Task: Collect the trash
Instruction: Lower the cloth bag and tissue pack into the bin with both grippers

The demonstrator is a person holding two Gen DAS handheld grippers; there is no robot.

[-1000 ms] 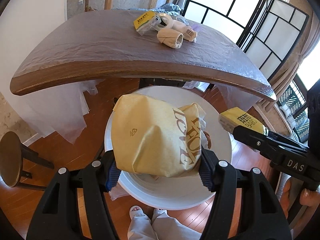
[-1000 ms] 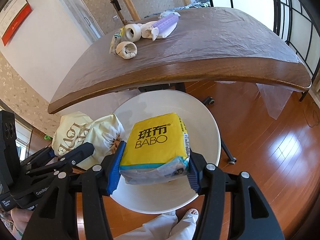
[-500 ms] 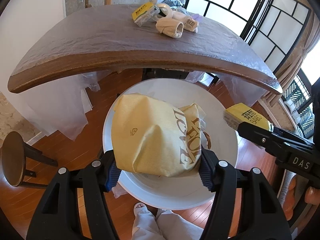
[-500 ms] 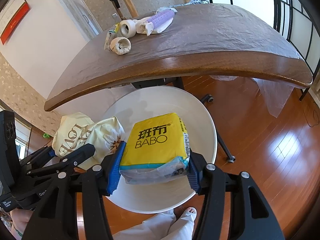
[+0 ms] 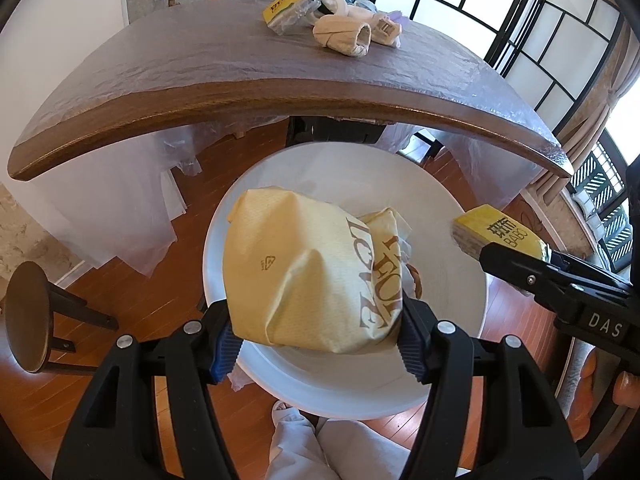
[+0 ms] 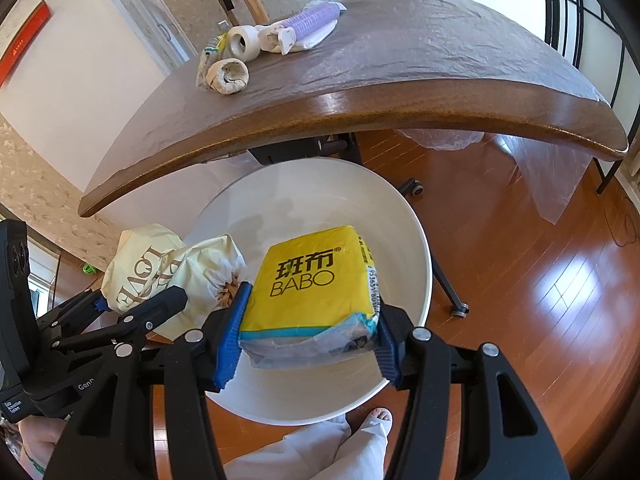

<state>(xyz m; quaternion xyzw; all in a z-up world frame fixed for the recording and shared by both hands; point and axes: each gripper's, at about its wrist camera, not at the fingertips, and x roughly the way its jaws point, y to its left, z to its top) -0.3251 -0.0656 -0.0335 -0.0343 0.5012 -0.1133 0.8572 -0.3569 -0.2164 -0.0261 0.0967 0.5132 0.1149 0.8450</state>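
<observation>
I had the left gripper (image 5: 316, 340) clamping the soft, crushable cream bag (image 5: 308, 276) across its belly, jaws narrowed. The right gripper (image 6: 308, 344) pinched the light, slippery tissue pack (image 6: 312, 284) by its sides. Both hung over the white bin (image 6: 416, 240), near the tabletop (image 6: 400, 60).

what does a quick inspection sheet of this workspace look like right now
surface: brown table under clear plastic film
job's things: white bin on the floor below its edge; cream bag; yellow tissue pack
clutter: paper rolls, purple pack, small yellow pack on the table
grippers: left gripper shut on the bag, right gripper shut on the tissue pack, both above the bin
cables: thin cable on the floor
surroundings: wood floor, stool, windows
</observation>
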